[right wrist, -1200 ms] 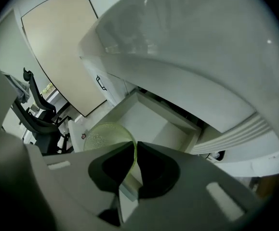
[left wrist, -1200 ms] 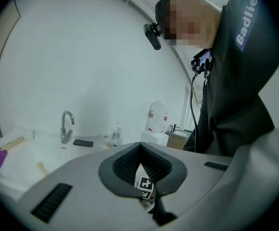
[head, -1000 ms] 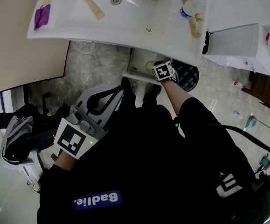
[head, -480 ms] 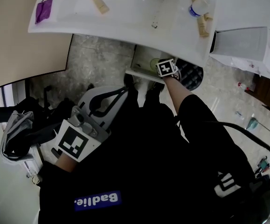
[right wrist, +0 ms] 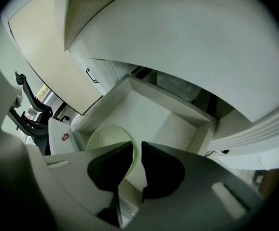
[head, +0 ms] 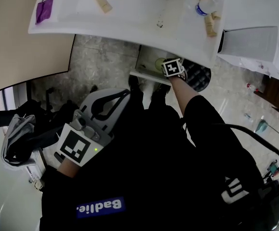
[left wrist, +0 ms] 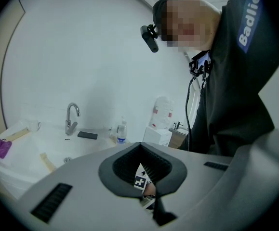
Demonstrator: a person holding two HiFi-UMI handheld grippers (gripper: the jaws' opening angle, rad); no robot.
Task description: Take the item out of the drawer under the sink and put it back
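Observation:
Under the white sink point(head: 129, 13) the white drawer point(head: 146, 75) point(right wrist: 170, 114) stands pulled out. A pale green bowl point(head: 158, 63) point(right wrist: 105, 136) sits at its front left corner. My right gripper point(head: 162, 65) point(right wrist: 135, 147) reaches into the drawer. The bowl's rim runs between its jaws, which are opening. The rim lies against the left jaw, with a thin pale gap at the right one. My left gripper point(head: 123, 96) point(left wrist: 140, 148) is held back near my body, shut on nothing.
On the sink top lie a purple cloth point(head: 44, 9), a water bottle point(head: 205, 5), a dark phone point(left wrist: 87, 135) and several tan strips. A black bin point(head: 198, 76) stands right of the drawer. A white box point(head: 247, 44) is beyond it. A dark chair point(head: 19, 129) stands at the left.
The head view has shifted a little toward the sink. My right gripper stays at the drawer with the bowl between its jaws. The left gripper has not moved.

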